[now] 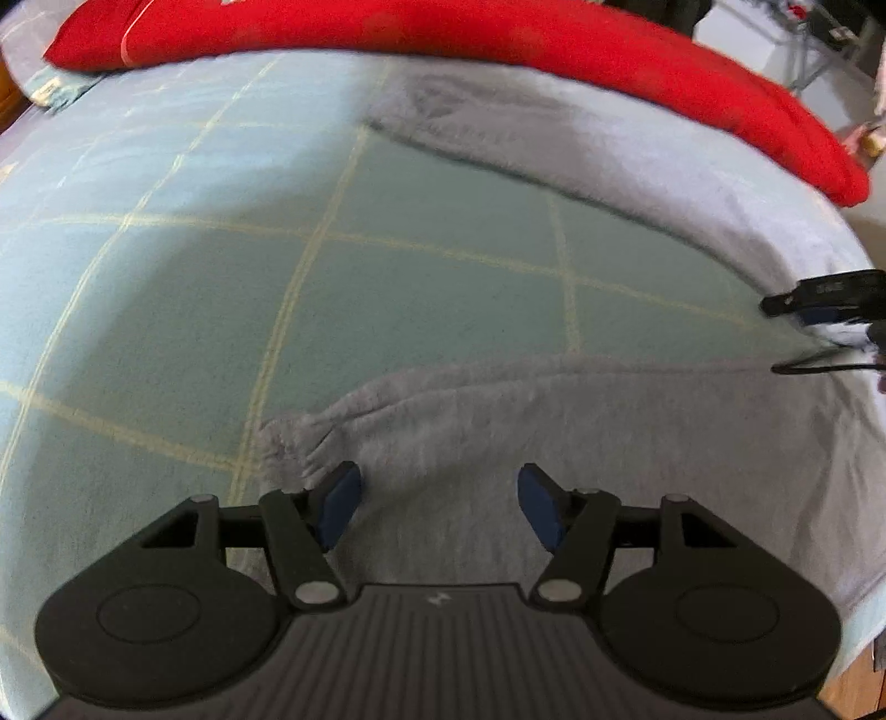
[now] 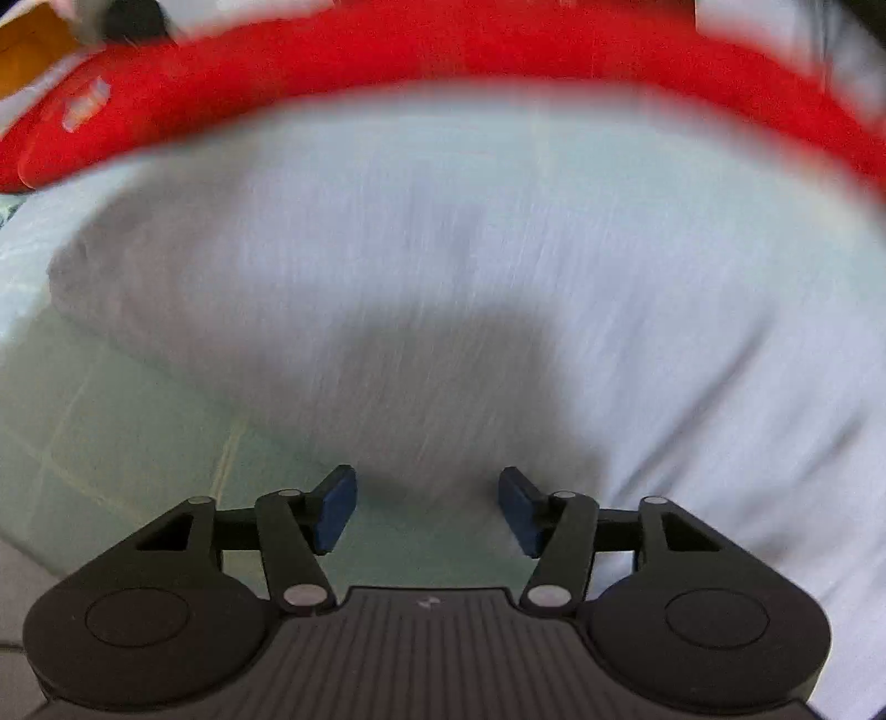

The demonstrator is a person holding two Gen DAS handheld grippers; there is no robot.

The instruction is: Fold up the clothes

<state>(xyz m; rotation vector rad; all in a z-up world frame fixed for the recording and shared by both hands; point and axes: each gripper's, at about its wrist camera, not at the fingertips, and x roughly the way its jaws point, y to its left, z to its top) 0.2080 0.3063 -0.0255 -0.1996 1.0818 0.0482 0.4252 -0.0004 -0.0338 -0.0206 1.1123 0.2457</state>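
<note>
Surface: pale green bed cover with thin yellow check lines spread flat; no counter in use.
Background: long bright red cushion or folded cloth lay along the far edge of the bed; clutter beyond it too blurred to name.
Garment: light grey soft fleece garment lay flat on the bed cover, one band near the red cloth, another close below the left claw, bare cover between them.
Cuff: gathered grey end of that near band, probably a sleeve cuff, sat just beside the left finger.
Left claw: left claw stood apart over the grey cloth, nothing clamped.
Right claw: right claw stood apart at the garment's edge, nothing between the pads; right view smeared by motion.
Right claw, other view: seen at the right edge of the left view, above the grey cloth.
Step, judged: setting up the next grasp for a fold.
Advice: lower pads onto a single edge layer near the cuff; pinch cloth only, not the cover; lift both ends evenly.
Risk: catching the bed cover; fold going crooked.
</note>
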